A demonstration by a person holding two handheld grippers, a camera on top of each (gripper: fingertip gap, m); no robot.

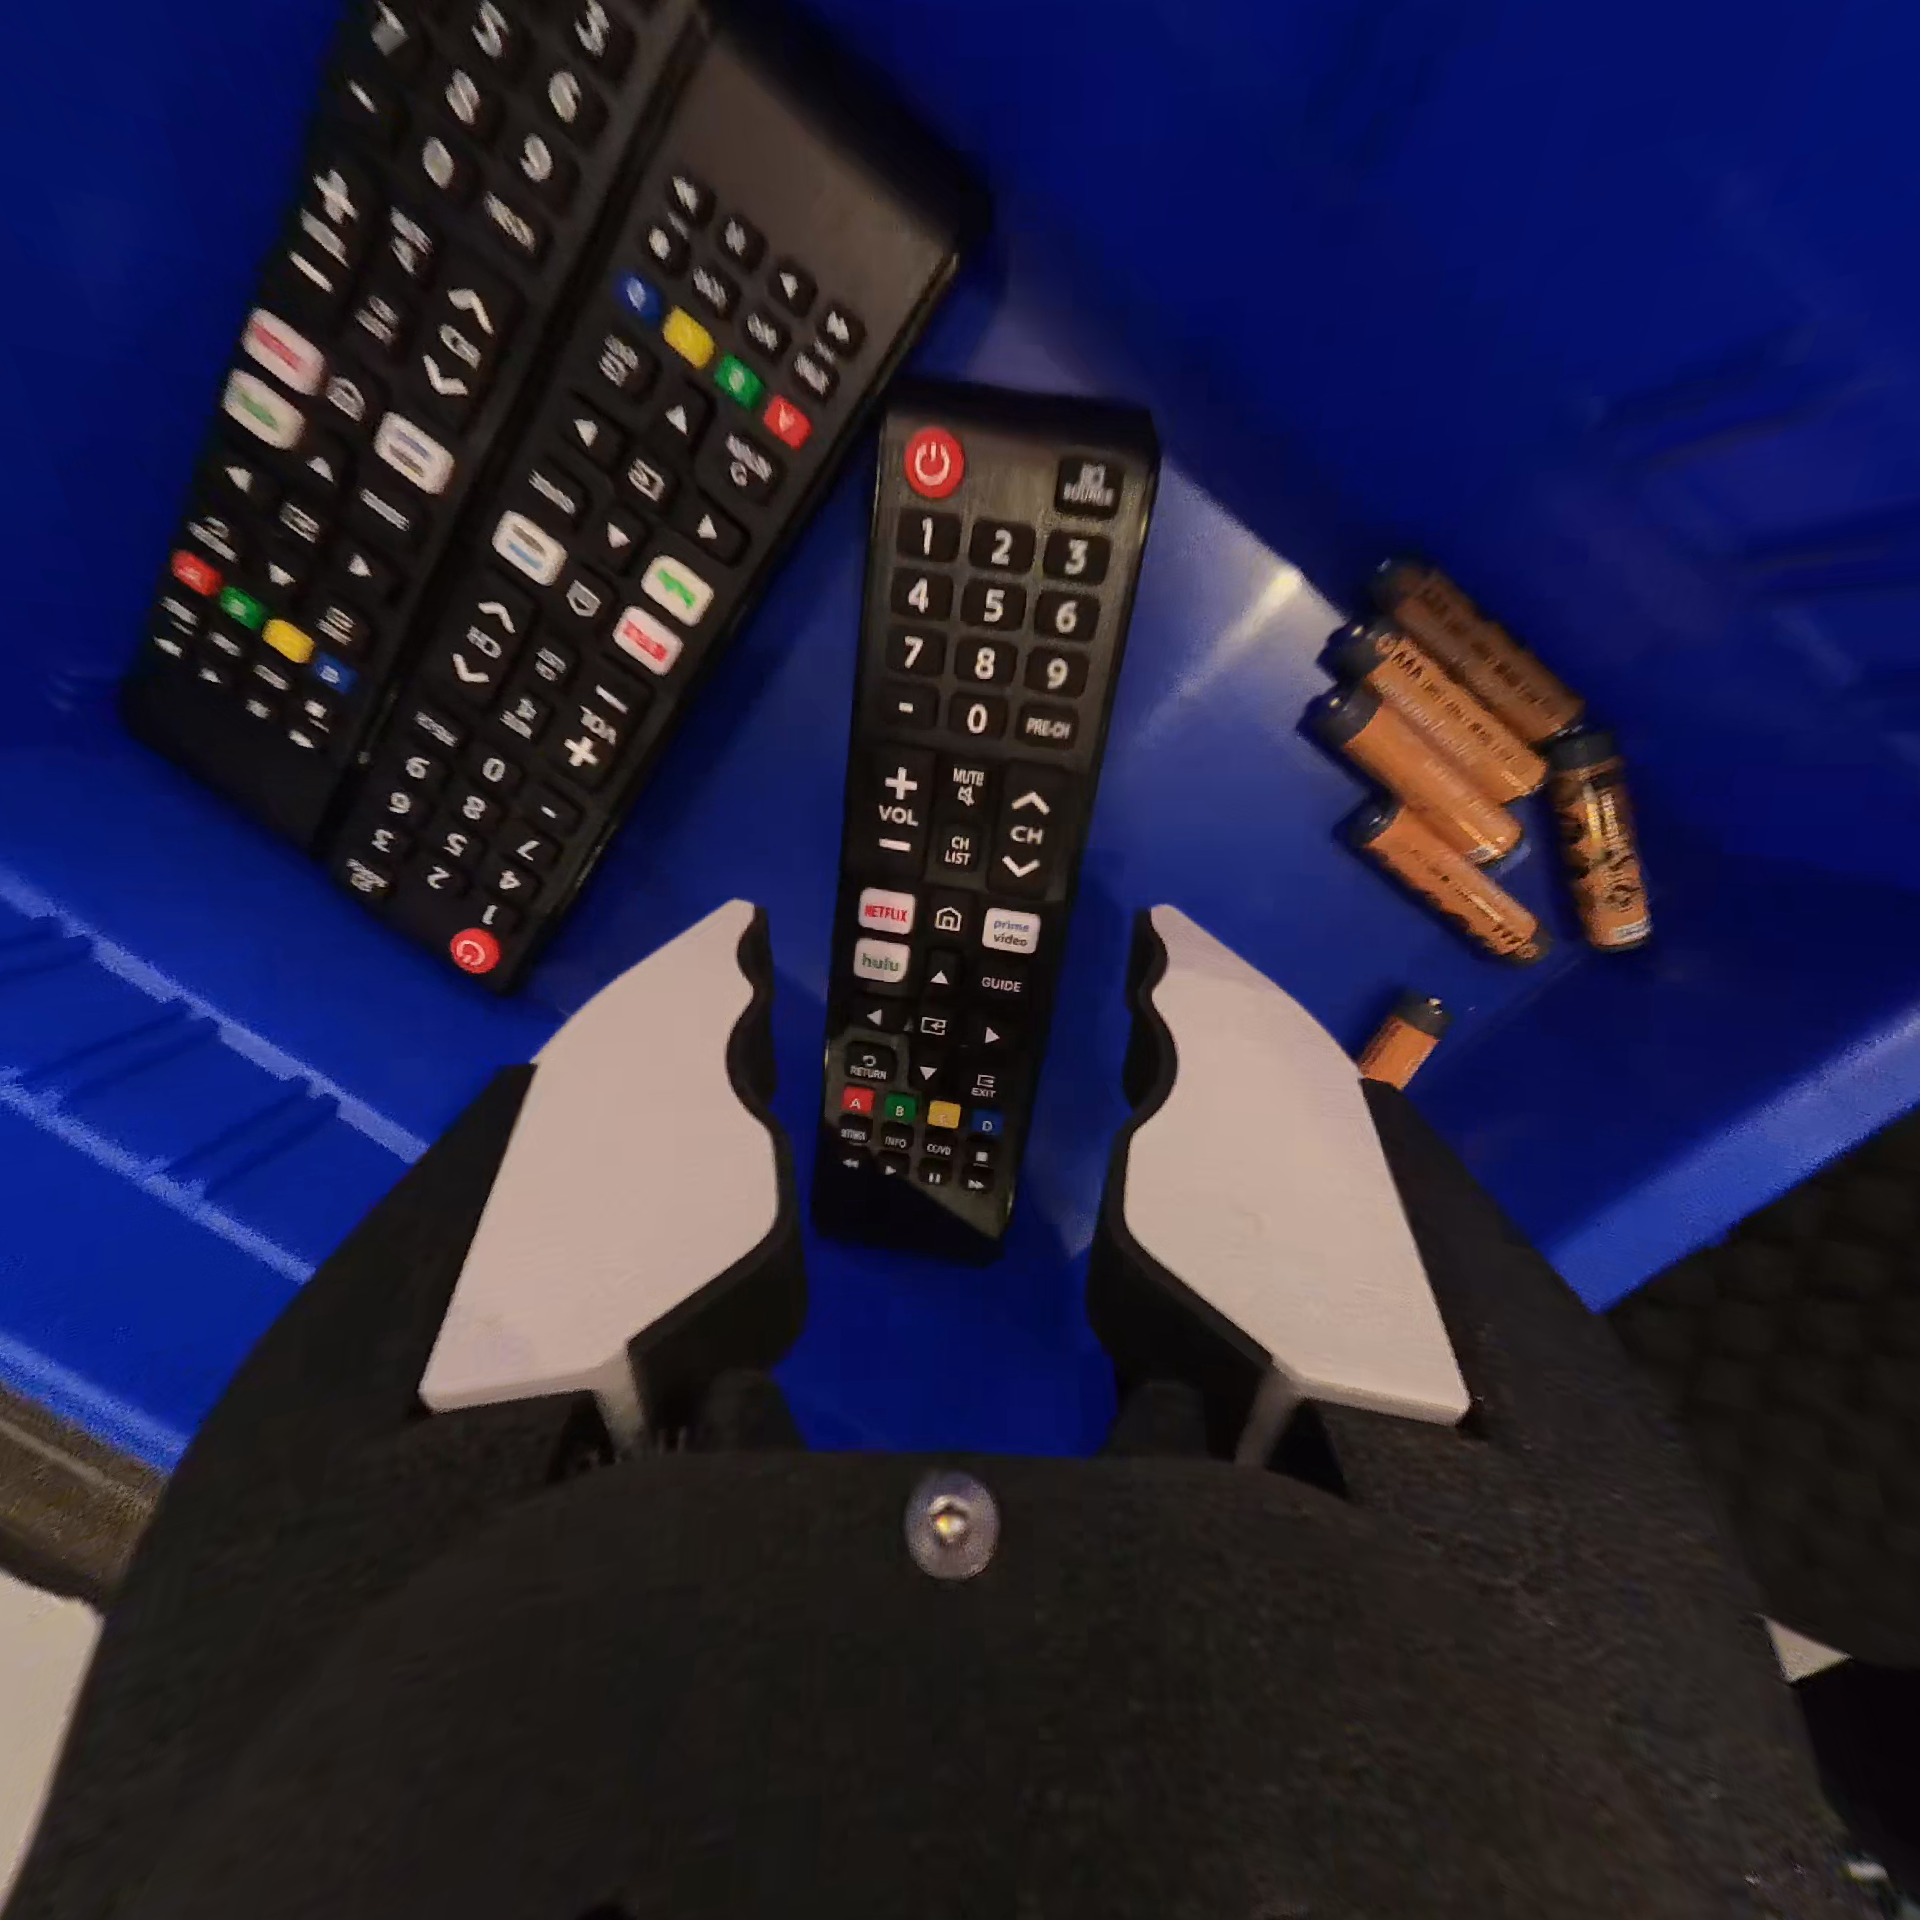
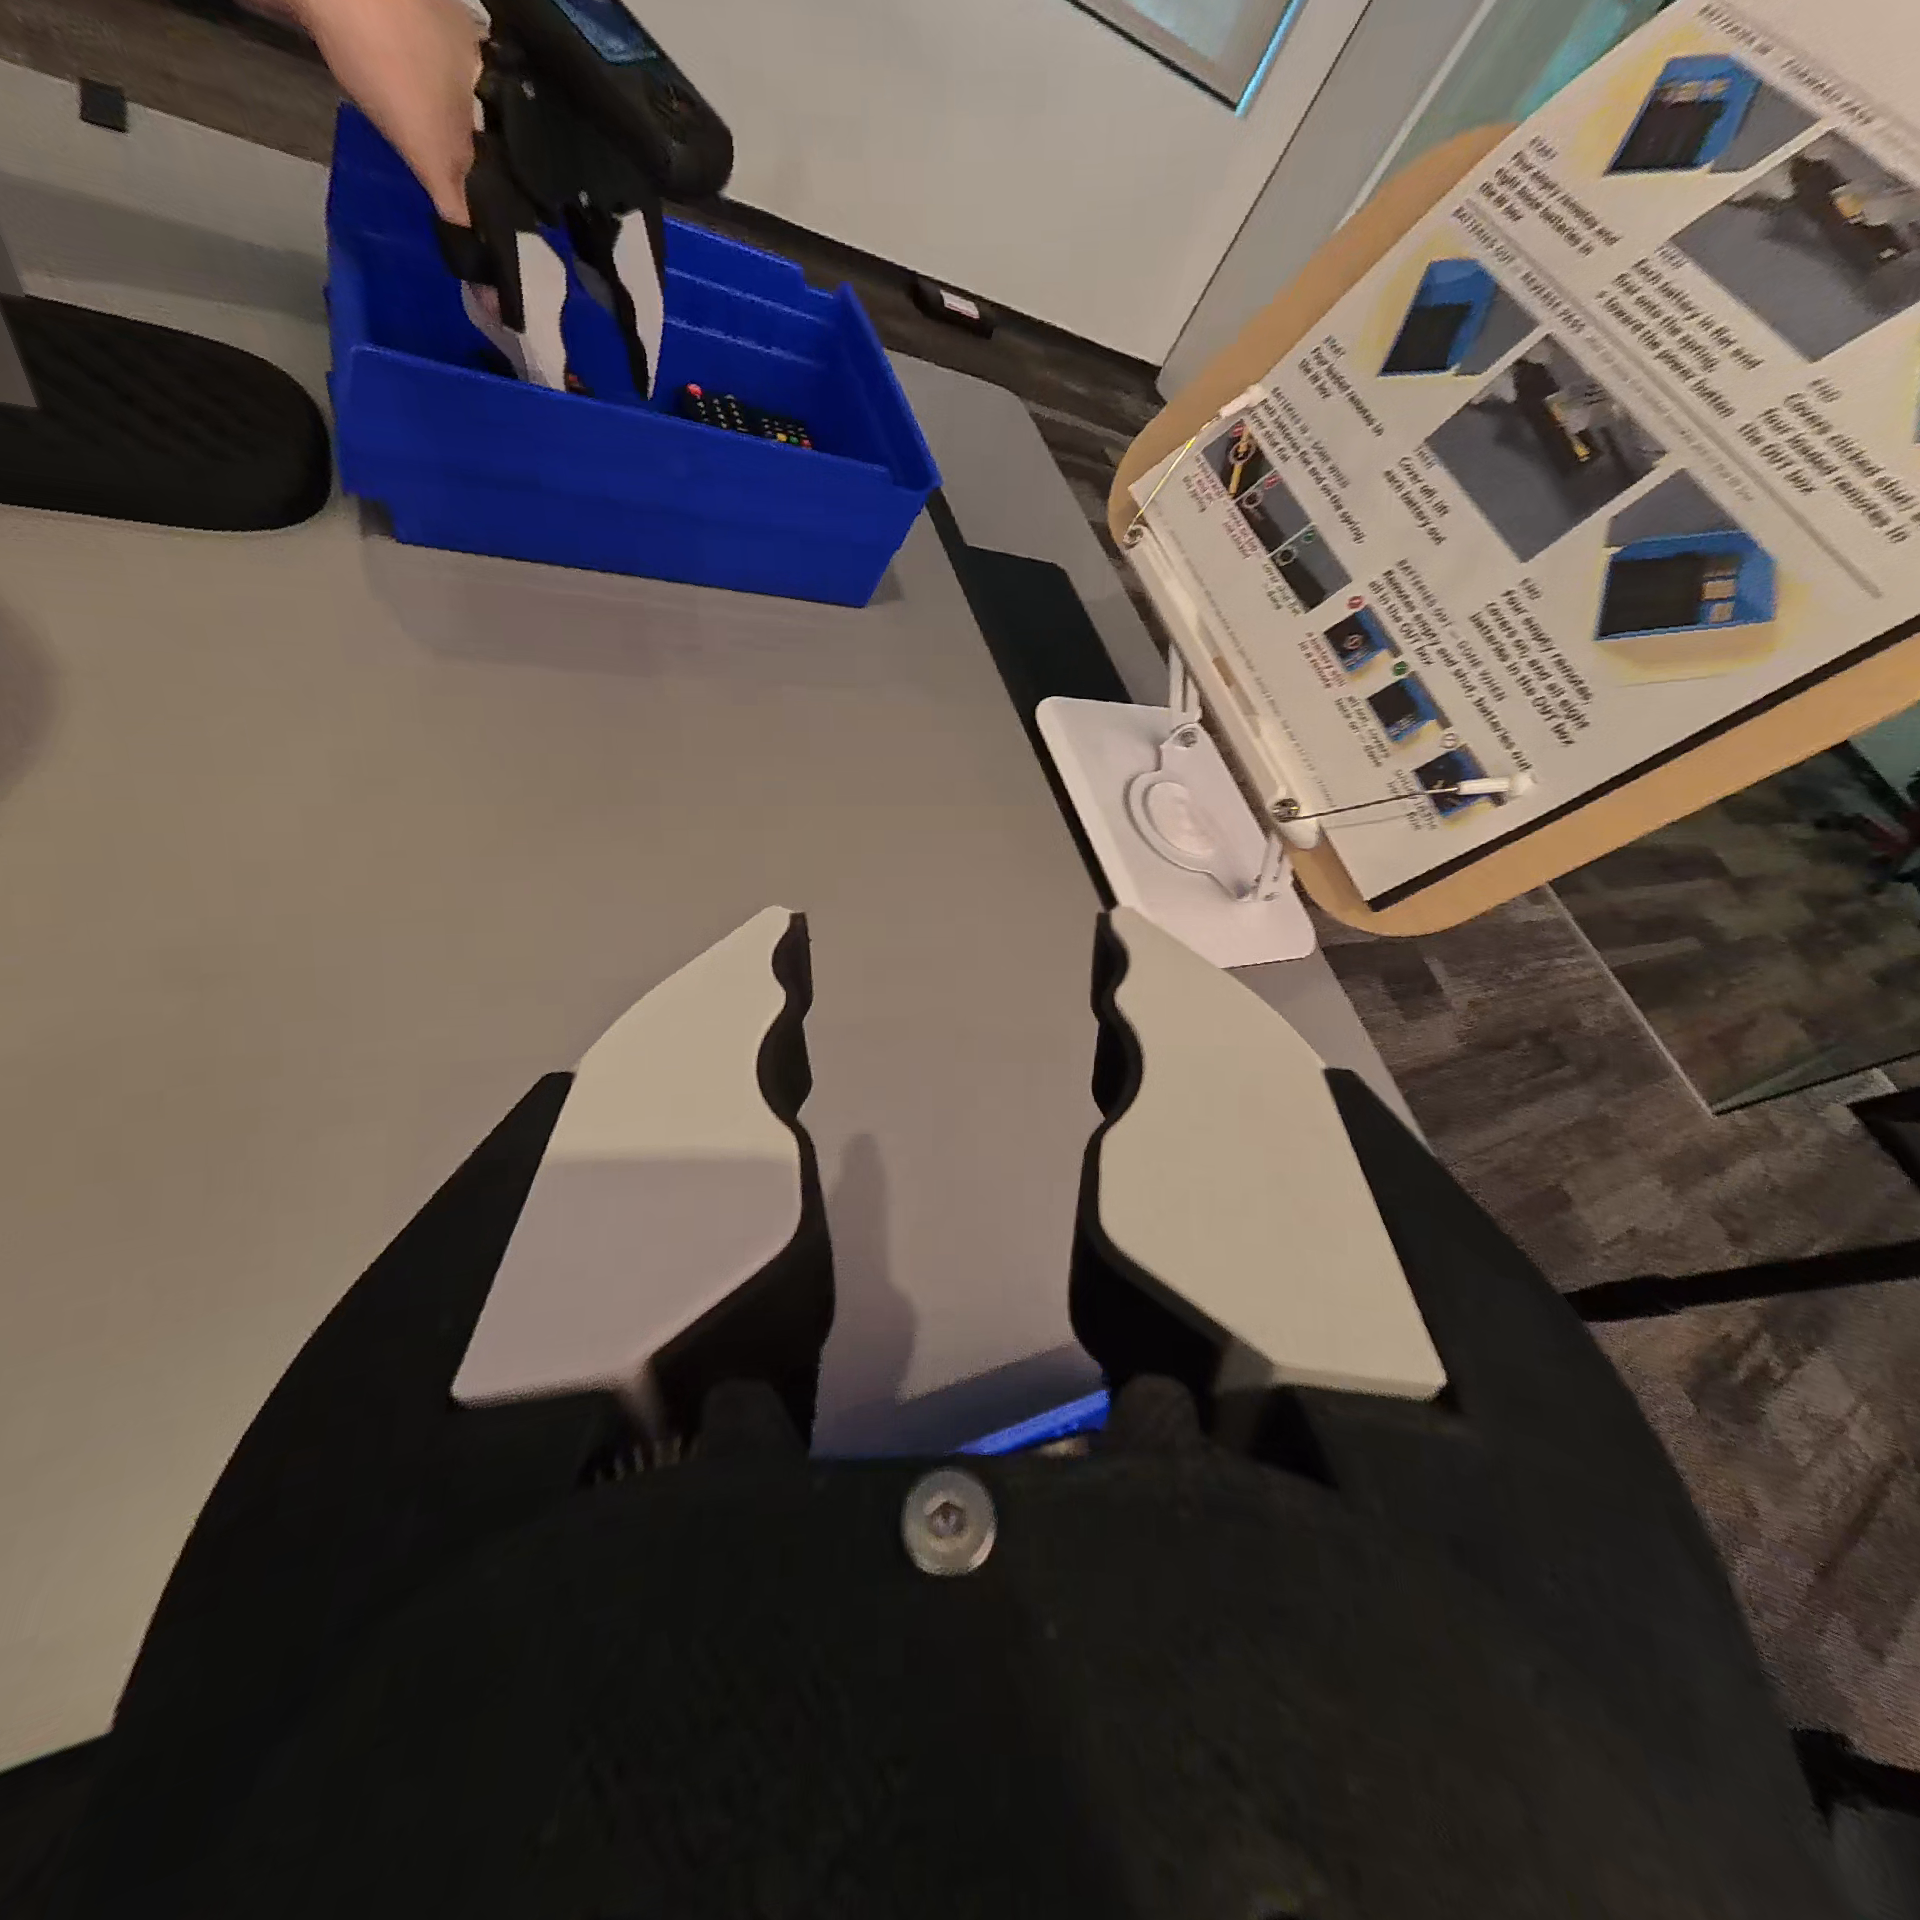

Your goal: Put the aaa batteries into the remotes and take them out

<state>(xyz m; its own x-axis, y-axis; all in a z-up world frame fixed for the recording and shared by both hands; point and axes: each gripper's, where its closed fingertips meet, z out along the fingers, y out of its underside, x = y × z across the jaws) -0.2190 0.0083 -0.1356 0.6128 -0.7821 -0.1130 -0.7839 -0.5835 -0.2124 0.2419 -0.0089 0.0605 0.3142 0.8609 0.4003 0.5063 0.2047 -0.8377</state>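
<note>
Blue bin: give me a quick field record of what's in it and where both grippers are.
bin: blue bin, on the grey table
remotes: three, button side up; two side by side, a single remote apart
batteries: loose cluster right of the single remote
left gripper: open, inside the bin, fingers either side of the single remote's lower end
right gripper: open, empty, over bare table

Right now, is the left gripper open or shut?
Open: the left gripper has its fingers spread on both sides of a remote, not touching it.
</note>
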